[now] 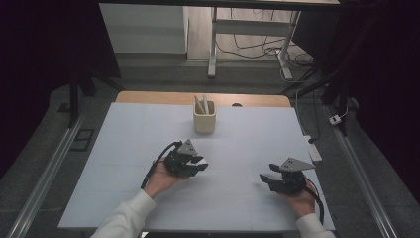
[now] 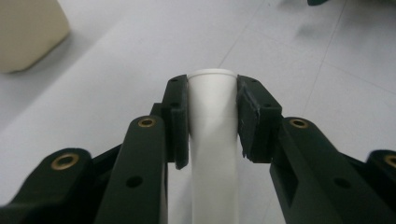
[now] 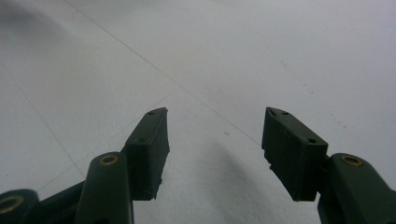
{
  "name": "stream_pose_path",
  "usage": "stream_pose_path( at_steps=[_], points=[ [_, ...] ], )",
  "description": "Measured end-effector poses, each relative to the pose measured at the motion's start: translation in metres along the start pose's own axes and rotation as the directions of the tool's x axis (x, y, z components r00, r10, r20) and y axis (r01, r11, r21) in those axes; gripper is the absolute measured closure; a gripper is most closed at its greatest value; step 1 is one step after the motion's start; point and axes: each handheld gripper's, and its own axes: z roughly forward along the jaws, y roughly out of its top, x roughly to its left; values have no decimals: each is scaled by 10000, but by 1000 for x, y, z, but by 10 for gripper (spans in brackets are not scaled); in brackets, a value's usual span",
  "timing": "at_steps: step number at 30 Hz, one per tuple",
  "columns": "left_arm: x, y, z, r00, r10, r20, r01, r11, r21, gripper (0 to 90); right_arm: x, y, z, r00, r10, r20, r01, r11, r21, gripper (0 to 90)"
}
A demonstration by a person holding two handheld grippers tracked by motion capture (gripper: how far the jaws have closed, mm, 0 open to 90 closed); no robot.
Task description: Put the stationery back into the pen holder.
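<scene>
With your left gripper [image 1: 197,165] clamped on the white tube [image 2: 213,121] and your right gripper [image 1: 267,179] standing apart and empty, carry the tube upright toward the beige cup [image 1: 204,122] at twelve o'clock.

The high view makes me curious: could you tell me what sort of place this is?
Probably a lab or workshop set up for recording: a white-covered table stands on a grey floor, with a bare desk frame and loose cables behind it.

The tube [image 2: 212,121] looks smooth matt white plastic, the claw [image 2: 212,119] pads matt black plastic with brass-coloured rivets, the worktop [image 1: 148,139] matt white, the cup [image 1: 204,121] smooth cream.
</scene>
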Motion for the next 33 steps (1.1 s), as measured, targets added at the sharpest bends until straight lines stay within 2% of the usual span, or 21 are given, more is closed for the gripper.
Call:
stream_pose_path(
  at_steps=[11, 20, 22, 29, 33],
  points=[
    [8, 1, -14, 9993, -229, -287, 199, 9949, -984, 657, 0, 0, 0, 10000, 30, -14, -30, 10000, -16, 408],
    [16, 3, -20, 9991, -410, -148, 381, 9865, -1591, 657, 0, -1, 0, 9999, 69, 110, -69, 10000, 1, 407],
    [18, 4, -21, 9989, -456, -123, 428, 9842, -1716, 657, -1, -1, 0, 9999, 139, 16, -139, 9999, -47, 407],
    [25, 16, -16, 9985, -532, -104, 498, 9757, -2136, 657, 0, -1, 0, 9998, 207, 59, -206, 9997, -93, 407],
    [28, 26, -13, 9987, -468, -192, 415, 9751, -2181, 657, -1, -1, 0, 9998, 157, 103, -156, 9998, -115, 407]
  ],
)
